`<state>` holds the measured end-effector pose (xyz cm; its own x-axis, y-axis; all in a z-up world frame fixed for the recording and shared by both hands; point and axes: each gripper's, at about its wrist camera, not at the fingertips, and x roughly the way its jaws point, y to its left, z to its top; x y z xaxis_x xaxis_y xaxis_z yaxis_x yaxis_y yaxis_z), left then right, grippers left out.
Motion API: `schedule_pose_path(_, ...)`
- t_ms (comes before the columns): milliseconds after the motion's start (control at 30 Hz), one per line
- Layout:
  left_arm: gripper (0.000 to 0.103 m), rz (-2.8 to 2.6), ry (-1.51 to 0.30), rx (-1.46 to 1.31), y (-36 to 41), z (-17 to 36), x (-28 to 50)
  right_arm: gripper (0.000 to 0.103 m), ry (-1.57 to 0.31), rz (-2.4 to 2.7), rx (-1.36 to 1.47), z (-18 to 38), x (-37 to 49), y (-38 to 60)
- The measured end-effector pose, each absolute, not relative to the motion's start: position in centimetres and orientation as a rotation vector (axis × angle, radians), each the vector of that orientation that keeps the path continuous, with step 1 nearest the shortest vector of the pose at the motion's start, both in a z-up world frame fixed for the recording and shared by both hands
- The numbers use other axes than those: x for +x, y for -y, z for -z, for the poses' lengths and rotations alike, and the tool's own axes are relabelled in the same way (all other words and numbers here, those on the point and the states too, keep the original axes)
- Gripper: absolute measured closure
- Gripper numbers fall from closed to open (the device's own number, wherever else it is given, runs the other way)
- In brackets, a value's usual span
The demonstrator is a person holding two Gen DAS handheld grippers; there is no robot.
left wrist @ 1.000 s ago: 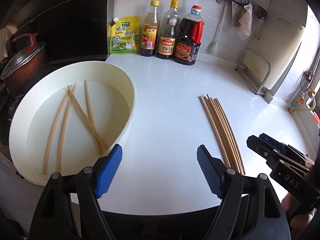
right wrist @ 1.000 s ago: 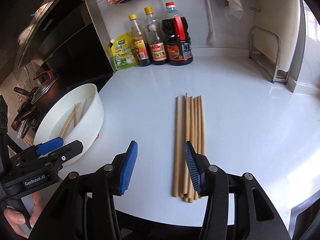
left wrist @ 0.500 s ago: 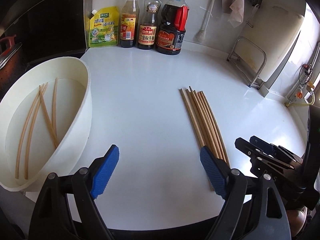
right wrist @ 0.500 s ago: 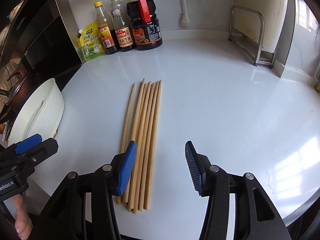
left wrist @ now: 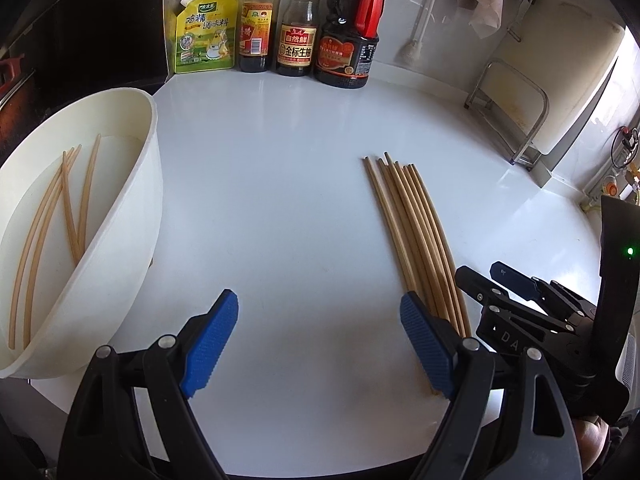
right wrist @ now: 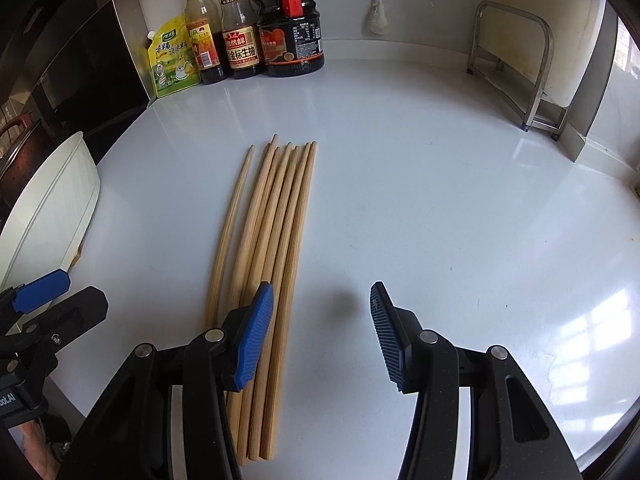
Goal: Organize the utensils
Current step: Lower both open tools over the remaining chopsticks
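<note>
left gripper gaping wide, holding nothing; right gripper gaping wide, lower centre, left pad overlapping chopstick bundle; bowl sitting far left.

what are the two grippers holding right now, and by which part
Nothing. The left gripper and right gripper are both open and empty; the tan wooden chopsticks lie loose on the white countertop.

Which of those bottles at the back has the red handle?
The big dark bottle, rightmost in the row. Its red handle and squat body set it apart from the two slimmer yellow-capped bottles and the yellow pouch.
</note>
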<state>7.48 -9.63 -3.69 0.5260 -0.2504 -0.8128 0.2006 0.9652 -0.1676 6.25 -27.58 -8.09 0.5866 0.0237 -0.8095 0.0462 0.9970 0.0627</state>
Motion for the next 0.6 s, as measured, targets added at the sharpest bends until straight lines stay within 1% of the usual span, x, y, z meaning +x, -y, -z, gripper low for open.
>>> schedule_pose_path(600,0.021,0.264,-1.022,-0.041,13.0,6.2,8.3,0.055,-0.932,0.054,0.063,8.6,6.1,29.7)
